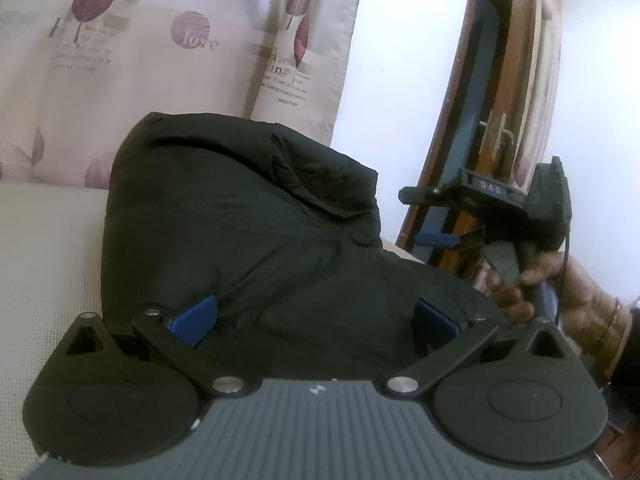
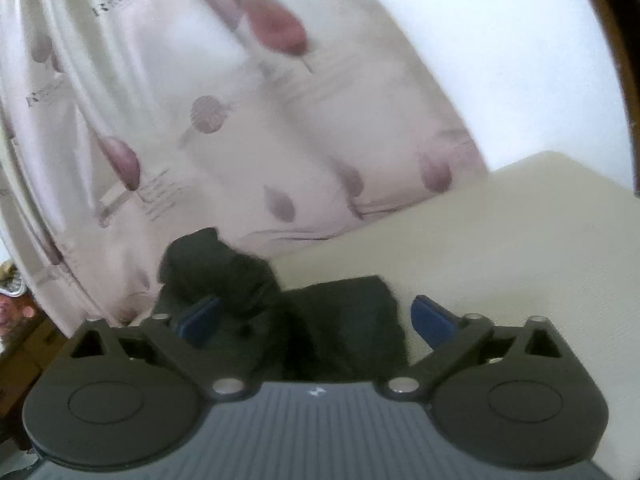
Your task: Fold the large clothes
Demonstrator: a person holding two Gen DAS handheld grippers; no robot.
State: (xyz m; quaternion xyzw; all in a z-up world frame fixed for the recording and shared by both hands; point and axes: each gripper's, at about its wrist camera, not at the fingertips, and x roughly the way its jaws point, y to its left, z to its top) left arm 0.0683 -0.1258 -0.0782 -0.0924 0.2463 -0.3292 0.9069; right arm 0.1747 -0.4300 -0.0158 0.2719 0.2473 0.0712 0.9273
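Note:
A black padded jacket (image 1: 248, 232) lies bunched on a cream bed surface (image 1: 44, 264). My left gripper (image 1: 316, 320) is open, its blue pads on either side of the jacket's near edge, low over it. My right gripper (image 1: 436, 236) shows in the left wrist view at the right, held in a hand above the jacket's right side. In the right wrist view my right gripper (image 2: 316, 320) is open, with a bunched part of the jacket (image 2: 296, 316) between and below its blue pads. That view is blurred.
A curtain with purple tulip print (image 1: 168, 48) hangs behind the bed. A white wall (image 1: 396, 80) and a wooden door frame (image 1: 456, 120) stand at the right. The bed's cream surface (image 2: 500, 248) stretches to the right of the jacket.

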